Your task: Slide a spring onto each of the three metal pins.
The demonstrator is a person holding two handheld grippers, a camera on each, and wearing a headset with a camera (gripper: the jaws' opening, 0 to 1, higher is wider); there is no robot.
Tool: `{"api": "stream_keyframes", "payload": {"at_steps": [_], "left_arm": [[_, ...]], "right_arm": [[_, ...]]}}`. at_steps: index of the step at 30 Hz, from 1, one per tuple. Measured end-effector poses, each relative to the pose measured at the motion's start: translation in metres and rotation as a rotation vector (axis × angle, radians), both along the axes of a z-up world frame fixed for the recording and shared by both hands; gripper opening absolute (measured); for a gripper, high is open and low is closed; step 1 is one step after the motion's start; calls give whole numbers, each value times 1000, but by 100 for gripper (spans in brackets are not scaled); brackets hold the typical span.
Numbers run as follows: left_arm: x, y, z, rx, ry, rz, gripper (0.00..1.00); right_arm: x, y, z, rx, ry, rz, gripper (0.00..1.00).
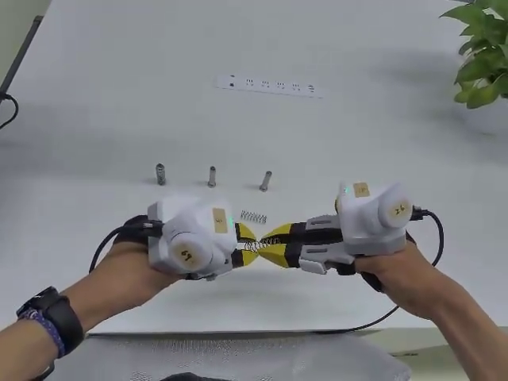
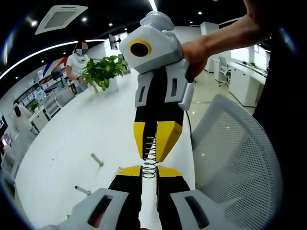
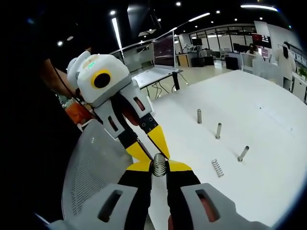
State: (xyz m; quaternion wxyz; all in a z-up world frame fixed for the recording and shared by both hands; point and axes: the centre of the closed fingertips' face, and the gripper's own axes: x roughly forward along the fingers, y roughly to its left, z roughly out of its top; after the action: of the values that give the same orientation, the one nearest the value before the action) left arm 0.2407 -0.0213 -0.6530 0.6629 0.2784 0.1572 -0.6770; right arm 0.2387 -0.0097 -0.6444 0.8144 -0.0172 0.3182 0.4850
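Observation:
Three metal pins stand in a row on the white table: left pin [image 1: 160,173] [image 3: 199,116], which looks ribbed as if a spring sits on it, bare middle pin [image 1: 212,176] [image 3: 218,130], and bare right pin [image 1: 265,181] [image 3: 243,154]. A loose spring [image 1: 253,217] [image 3: 218,167] lies just in front of them. Near the table's front edge my left gripper [image 1: 242,252] [image 2: 149,175] and right gripper [image 1: 272,244] [image 3: 159,165] meet tip to tip. Between them is a second spring [image 1: 252,247] [image 2: 149,155] [image 3: 159,164], and both pairs of jaws are shut on its ends.
A white power strip [image 1: 270,85] lies far back on the table. A green plant [image 1: 482,55] [image 2: 101,71] stands at the back right. A black cable [image 1: 9,87] runs along the left edge. A grey mesh chair [image 1: 230,361] [image 2: 240,158] sits below the front edge.

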Motion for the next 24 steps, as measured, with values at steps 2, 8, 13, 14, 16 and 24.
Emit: {"api": "stream_keyframes", "payload": {"at_steps": [2, 8, 13, 14, 16, 24], "left_arm": [[0, -1, 0, -6, -3, 3, 3], [2, 0, 0, -19, 35, 23, 9], [1, 2, -2, -12, 46, 21, 14], [1, 3, -2, -14, 52, 24, 15], [1, 5, -1, -24, 78, 41, 16], [12, 20, 1, -56, 136, 128, 22]], "right_arm": [[0, 0, 0, -5, -2, 0, 9], [0, -4, 0, -9, -1, -7, 9], [-1, -6, 1, -1, 1, -16, 9], [-1, -7, 1, -3, -1, -18, 9], [-1, -8, 1, -3, -2, -23, 9], [4, -17, -2, -25, -4, -43, 9]]}}
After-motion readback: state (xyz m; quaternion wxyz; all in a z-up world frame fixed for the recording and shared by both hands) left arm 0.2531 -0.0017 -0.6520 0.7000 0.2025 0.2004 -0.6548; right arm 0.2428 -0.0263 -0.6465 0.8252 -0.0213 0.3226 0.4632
